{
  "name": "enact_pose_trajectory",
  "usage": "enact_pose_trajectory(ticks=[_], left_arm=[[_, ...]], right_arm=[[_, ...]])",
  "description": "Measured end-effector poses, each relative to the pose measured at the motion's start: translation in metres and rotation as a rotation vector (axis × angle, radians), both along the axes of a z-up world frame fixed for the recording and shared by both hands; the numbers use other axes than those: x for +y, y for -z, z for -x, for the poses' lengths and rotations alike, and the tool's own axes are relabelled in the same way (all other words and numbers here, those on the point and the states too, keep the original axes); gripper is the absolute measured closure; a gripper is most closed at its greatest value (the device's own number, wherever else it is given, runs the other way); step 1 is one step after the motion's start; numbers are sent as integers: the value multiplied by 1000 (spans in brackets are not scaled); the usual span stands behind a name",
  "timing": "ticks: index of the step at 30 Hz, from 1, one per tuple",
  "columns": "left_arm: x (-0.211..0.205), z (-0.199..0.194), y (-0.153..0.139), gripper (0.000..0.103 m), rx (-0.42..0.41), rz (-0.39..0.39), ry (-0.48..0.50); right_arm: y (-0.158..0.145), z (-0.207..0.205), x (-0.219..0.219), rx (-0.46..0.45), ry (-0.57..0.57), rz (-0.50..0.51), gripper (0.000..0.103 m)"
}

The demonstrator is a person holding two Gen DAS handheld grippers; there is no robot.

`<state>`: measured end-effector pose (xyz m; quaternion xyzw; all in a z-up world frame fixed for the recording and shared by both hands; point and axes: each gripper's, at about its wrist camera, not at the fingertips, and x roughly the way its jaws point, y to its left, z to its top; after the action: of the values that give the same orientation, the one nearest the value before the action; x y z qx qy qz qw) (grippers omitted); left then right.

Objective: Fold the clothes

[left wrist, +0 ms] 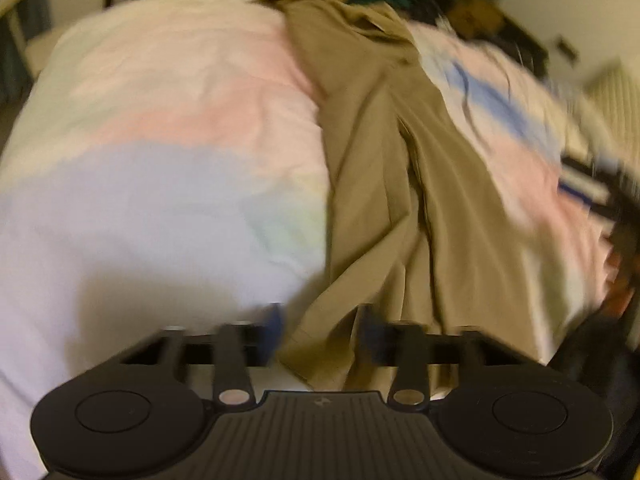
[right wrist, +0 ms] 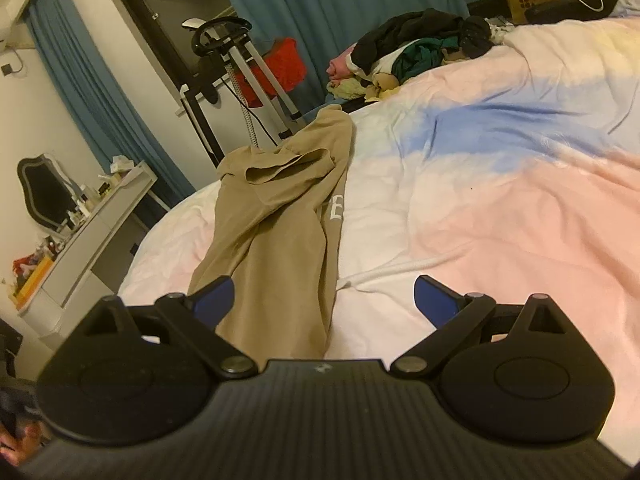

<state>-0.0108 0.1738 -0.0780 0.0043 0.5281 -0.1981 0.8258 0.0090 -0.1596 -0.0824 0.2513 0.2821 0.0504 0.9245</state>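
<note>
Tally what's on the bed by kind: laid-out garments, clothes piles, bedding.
Tan garment laid out: 1
Heap of mixed unfolded clothes: 1
Pastel duvet under both: 1
Total: 3
Pieces inside the heap can't be counted from here.

white lettering on khaki garment (right wrist: 280,216), unreadable

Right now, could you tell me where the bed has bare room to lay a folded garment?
The pastel duvet is bare right of the khaki trousers, from the right claw up to the blue band. In the left view, the lavender patch left of the trousers is free too. The far edge is crowded by the clothes pile.
</note>
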Motion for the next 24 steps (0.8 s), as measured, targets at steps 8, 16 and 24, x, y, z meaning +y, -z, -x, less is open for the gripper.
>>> enact_pose_trajectory(ticks=[8,16,24], left_arm=[[-86,72,-57,97,-320,-324,242],[-171,114,-39,99,-333,-384,412],[-177,84,20,77,-35,-333,366]], right_arm=[[-1,1,-1,-9,-7,-8,5],[-9,8,0,-53,-4,14,5],[-19,15,1,-98,-11,60,5]])
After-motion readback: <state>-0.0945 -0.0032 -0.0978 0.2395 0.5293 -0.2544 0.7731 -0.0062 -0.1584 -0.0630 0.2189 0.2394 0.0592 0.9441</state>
